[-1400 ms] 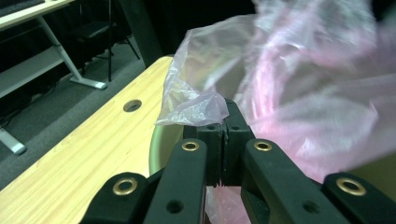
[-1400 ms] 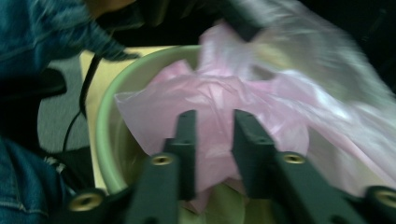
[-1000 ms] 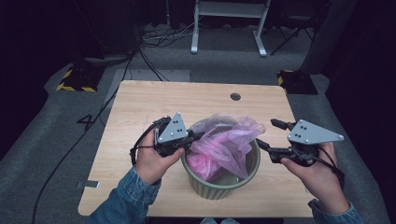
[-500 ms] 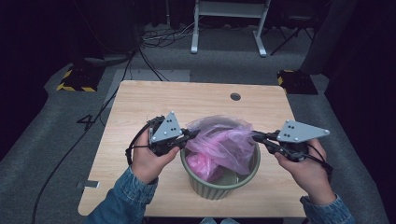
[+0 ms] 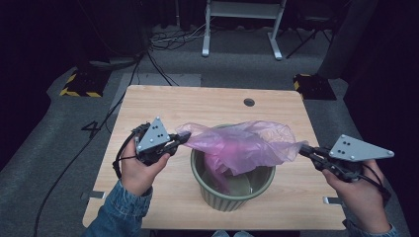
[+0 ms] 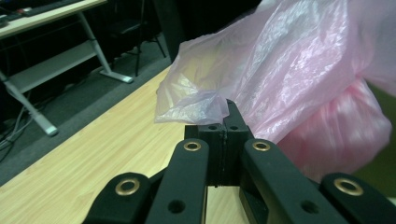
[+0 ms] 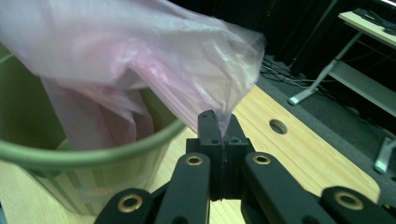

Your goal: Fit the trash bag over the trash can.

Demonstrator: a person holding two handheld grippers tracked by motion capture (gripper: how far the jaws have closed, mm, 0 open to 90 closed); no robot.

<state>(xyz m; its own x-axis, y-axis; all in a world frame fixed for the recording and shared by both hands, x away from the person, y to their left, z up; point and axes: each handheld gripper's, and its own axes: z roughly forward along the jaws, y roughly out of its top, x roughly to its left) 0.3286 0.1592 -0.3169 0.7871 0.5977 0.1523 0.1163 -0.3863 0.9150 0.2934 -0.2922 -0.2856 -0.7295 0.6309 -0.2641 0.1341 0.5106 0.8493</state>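
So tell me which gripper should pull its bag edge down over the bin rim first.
Probably the left gripper. Its jaws are shut on the pink bag close to the green bin's rim, while the right gripper, also shut on the bag, stands farther out past the rim.

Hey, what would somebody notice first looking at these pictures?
The pink plastic bag stretched wide above the green bin at the table's near edge. The left gripper and right gripper each pinch one edge of it, pulling outward.
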